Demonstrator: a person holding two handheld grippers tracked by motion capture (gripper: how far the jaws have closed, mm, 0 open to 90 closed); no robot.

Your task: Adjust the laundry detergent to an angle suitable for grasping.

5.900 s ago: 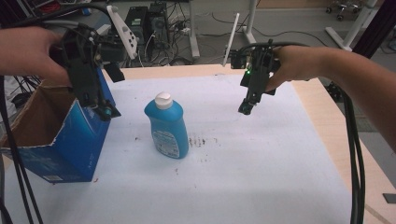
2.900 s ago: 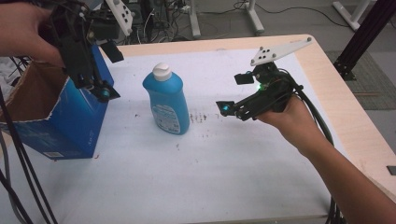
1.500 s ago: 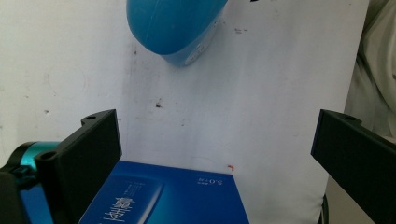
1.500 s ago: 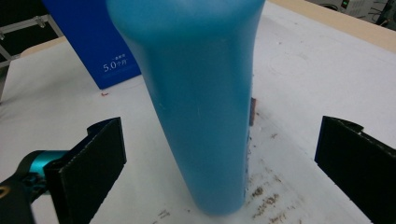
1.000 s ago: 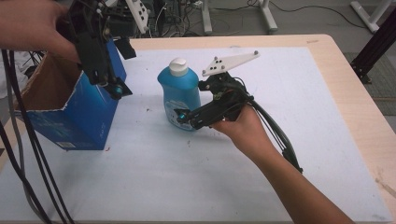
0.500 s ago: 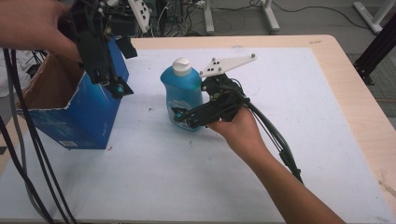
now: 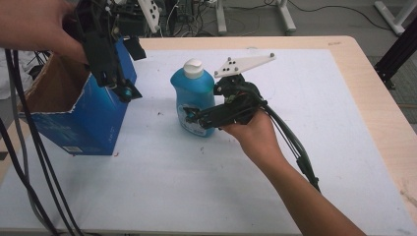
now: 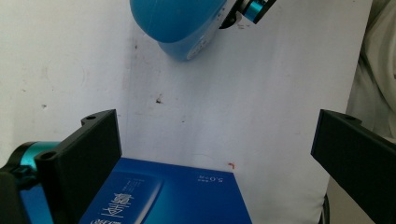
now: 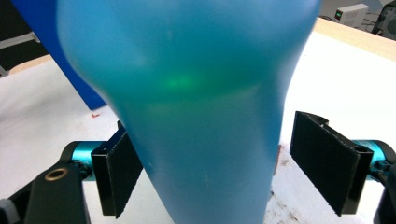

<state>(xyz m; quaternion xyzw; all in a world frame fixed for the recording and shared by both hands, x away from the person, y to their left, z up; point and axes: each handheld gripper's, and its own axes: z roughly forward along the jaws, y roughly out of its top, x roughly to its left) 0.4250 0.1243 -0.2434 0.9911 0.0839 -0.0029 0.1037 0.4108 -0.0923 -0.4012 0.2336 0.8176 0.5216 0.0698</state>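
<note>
The right gripper (image 7: 193,116) straddles the blue bottle (image 7: 193,98), jaws wide, not yet clamped. The left gripper (image 7: 125,91), at its 9 o'clock, also gapes empty over the blue box (image 7: 93,123). Closing on the bottle likely comes next.

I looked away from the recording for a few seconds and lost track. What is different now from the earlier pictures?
The right gripper has come in from the right side of the table to the blue bottle; its open jaws now sit on either side of the bottle's base, not yet closed. The bottle stays upright in its spot. The left gripper still hovers open at the blue box, which has not moved.
</note>
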